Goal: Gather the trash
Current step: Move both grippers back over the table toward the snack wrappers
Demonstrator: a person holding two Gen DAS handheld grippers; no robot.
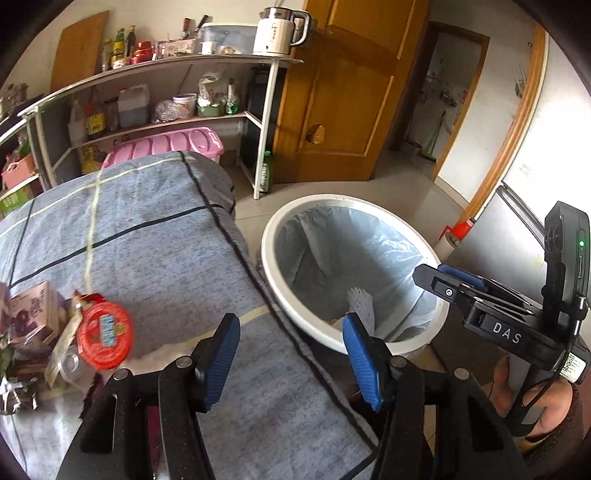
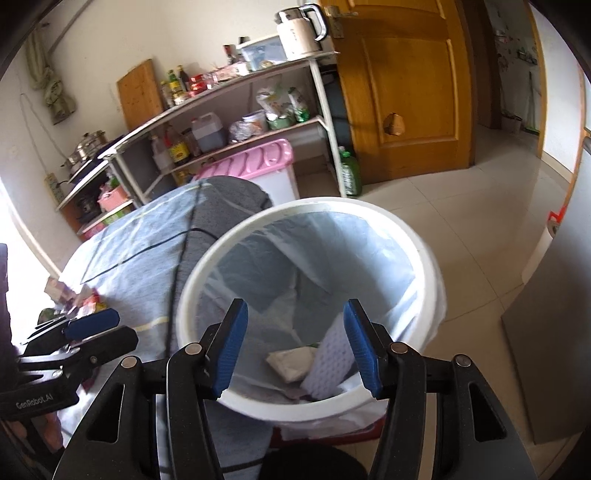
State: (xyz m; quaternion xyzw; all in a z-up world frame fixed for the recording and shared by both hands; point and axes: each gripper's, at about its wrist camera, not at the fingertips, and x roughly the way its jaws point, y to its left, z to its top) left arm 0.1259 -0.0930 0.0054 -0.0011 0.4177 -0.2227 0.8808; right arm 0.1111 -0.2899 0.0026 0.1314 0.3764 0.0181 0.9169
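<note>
Several pieces of trash remain in a pile (image 1: 44, 339) on the blanket-covered worktop (image 1: 147, 240), topped by a red round wrapper (image 1: 105, 336). It lies to the left of the left tongs (image 1: 291, 358), which are spread wide and empty, and which are clearly the nearer pair. The right tongs (image 2: 295, 347), also wide and empty, hover above the lined white bin (image 2: 424, 258) beside the worktop's right edge, where a white foam piece (image 2: 330, 365) and a wrapper (image 2: 291, 363) already lie.

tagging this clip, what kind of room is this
Probably a home kitchen or pantry: open shelves hold sauce bottles, a kettle sits on top, and a lined bin stands on tile.
</note>
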